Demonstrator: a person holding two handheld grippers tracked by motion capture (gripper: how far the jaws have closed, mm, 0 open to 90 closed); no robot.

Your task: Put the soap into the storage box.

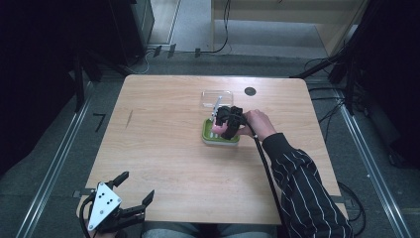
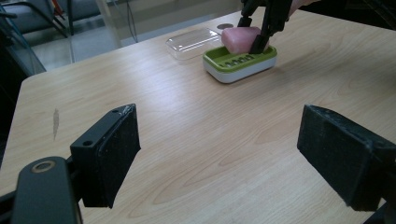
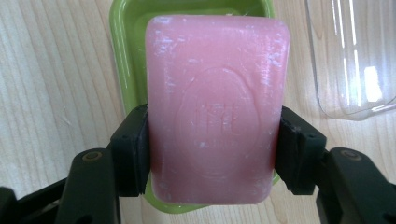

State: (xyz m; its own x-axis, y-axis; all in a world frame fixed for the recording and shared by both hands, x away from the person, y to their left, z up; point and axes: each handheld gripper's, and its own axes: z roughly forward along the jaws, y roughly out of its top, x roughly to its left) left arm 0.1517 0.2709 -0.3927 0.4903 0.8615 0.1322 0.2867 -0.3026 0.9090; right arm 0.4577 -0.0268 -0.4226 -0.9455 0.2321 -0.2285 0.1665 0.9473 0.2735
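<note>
At lower left of the high view, my left gripper [image 1: 132, 187] rests at the near table edge with its jaws spread wide and nothing between them; its grey three-cornered plate faces up. Across the bare wooden table [image 1: 163, 144], right of centre in that view, my right gripper [image 1: 225, 131] is clenched on the pink soap bar [image 1: 216, 129], over the green soap dish [image 1: 210, 138]. Just above the dish in the frame lies the clear plastic lid [image 1: 210, 97], and to its right a dark round mark [image 1: 250, 91] sits on the tabletop. From the right gripper view, I see both pads pressed against the long sides of the soap, embossed face toward the camera, with the dish's green rim behind it. Whether the bar touches the dish I cannot tell.
</note>
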